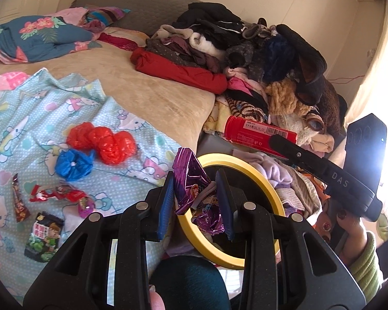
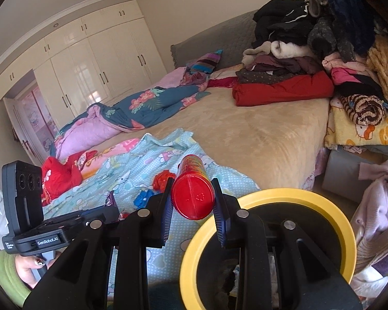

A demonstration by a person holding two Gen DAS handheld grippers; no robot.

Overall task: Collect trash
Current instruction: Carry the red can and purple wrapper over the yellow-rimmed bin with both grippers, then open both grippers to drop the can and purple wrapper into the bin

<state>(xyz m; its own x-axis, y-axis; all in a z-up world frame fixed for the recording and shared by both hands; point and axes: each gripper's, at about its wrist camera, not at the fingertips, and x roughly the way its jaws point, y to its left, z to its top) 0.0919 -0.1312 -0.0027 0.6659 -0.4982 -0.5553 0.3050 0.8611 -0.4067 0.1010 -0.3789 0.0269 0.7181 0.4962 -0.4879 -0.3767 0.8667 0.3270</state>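
Note:
My left gripper point(image 1: 195, 188) is shut on a crumpled purple foil wrapper point(image 1: 188, 170), held over the yellow rim of a round black bin point(image 1: 269, 188). The right gripper point(image 2: 192, 183) is shut on a red cylindrical can point(image 2: 194, 199), lid end toward the camera, just left of the same bin's rim point(image 2: 323, 206). From the left wrist view the can point(image 1: 253, 131) lies level in the right gripper point(image 1: 274, 139), beyond the bin. The right wrist view shows the left gripper point(image 2: 108, 209) at lower left, held by a hand in a green sleeve.
On the cartoon-print sheet point(image 1: 25, 134) lie red plastic bags point(image 1: 103, 142), a blue bag point(image 1: 73, 164), red wrappers point(image 1: 57, 193), a brown cone wrapper point(image 1: 19, 201) and a green-black packet point(image 1: 42, 237). Clothes point(image 1: 245, 51) are piled at the bed's right. Wardrobes point(image 2: 90, 72) line the far wall.

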